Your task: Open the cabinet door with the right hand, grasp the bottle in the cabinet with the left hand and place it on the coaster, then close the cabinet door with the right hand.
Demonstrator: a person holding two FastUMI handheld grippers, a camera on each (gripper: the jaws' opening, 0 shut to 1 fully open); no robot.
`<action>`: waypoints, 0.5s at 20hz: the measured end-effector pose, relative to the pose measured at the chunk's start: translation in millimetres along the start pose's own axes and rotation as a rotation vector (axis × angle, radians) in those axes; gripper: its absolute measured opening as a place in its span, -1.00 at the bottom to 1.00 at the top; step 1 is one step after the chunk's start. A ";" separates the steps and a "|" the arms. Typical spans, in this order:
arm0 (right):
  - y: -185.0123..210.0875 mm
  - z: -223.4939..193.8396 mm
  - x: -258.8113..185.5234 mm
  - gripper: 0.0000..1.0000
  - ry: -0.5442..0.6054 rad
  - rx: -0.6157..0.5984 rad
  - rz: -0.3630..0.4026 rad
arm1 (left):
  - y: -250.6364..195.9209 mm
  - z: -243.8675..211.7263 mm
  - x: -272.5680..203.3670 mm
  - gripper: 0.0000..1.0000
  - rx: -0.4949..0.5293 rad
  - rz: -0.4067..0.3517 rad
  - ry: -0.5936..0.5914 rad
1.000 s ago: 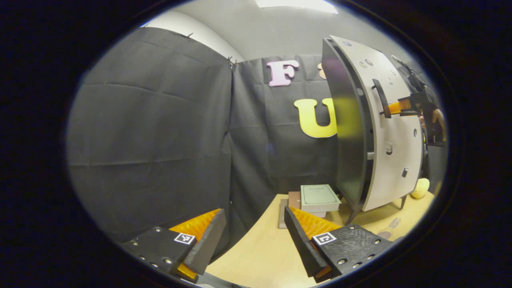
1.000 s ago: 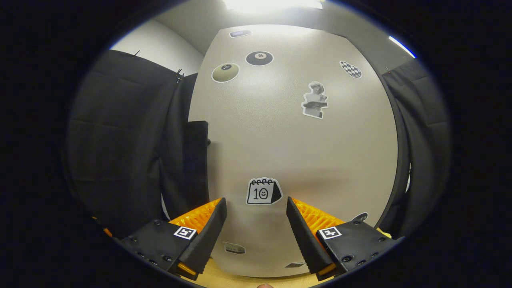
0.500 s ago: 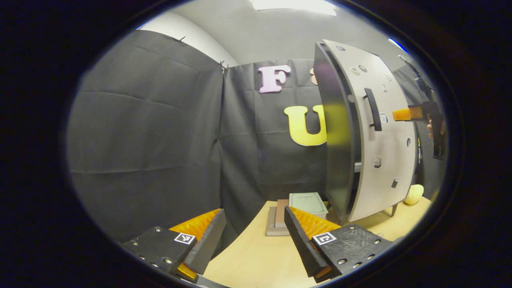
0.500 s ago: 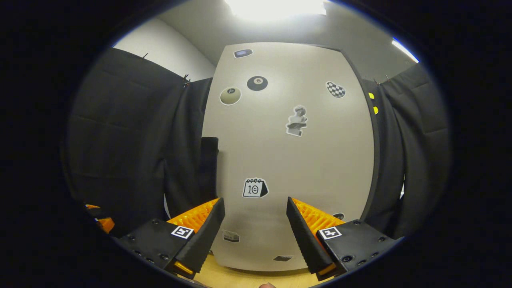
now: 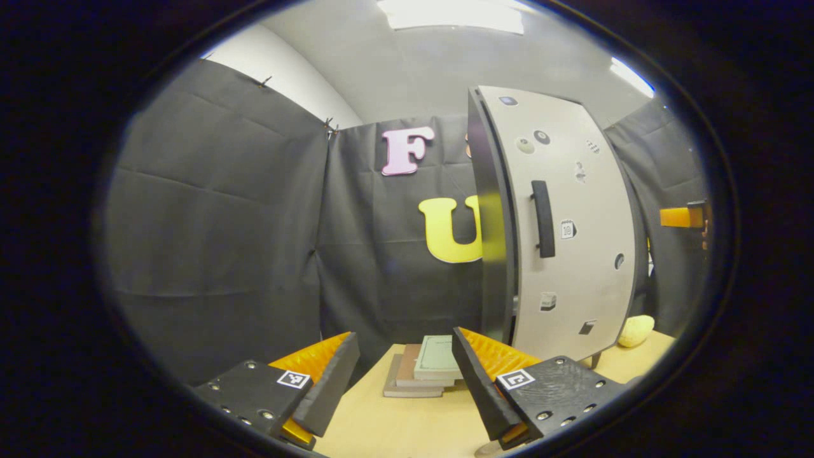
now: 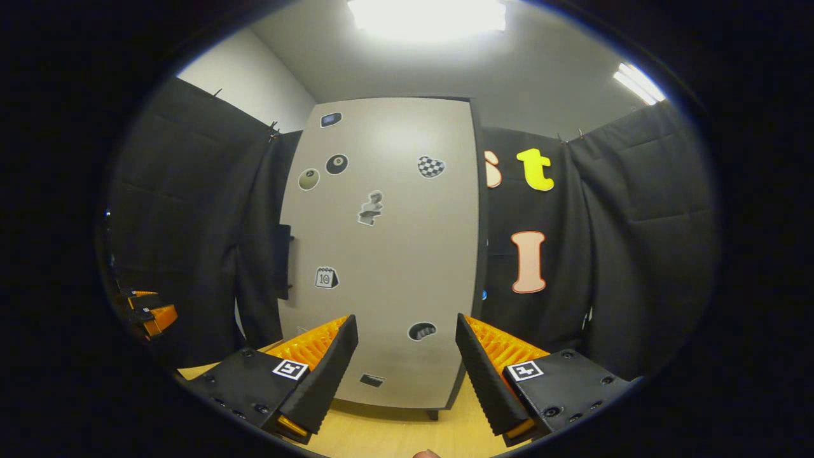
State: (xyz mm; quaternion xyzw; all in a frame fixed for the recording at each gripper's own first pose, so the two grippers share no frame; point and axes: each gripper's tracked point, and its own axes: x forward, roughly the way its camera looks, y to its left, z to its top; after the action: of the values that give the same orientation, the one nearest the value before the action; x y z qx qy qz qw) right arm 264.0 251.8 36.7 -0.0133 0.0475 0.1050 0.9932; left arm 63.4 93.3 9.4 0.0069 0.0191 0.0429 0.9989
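The right tool (image 6: 406, 375) has drawn back from the cabinet door (image 6: 394, 254); left view shifted.

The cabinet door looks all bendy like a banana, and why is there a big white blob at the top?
In the left gripper view the fisheye lens bows the cabinet door outward; it is really flat. In the right gripper view the white blob is a ceiling light, so bright that it washes out.
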 end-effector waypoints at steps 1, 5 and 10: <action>-14.2 -0.6 -6.9 0.96 0.002 0.003 -0.019 | -7.9 4.8 -0.5 0.75 0.000 -0.007 -0.002; -64.6 -5.2 -35.4 0.95 0.007 -0.002 -0.093 | -35.9 17.4 -4.5 0.75 0.001 -0.026 -0.007; -100.2 -8.3 -55.4 0.95 0.032 0.000 -0.145 | -55.4 32.4 -10.1 0.75 0.001 -0.045 -0.008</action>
State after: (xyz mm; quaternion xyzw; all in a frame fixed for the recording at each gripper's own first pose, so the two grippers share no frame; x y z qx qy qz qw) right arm 230.3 142.1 35.5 -0.0184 0.0622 0.0324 0.9974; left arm 59.4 36.8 41.3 0.0071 0.0152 0.0202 0.9997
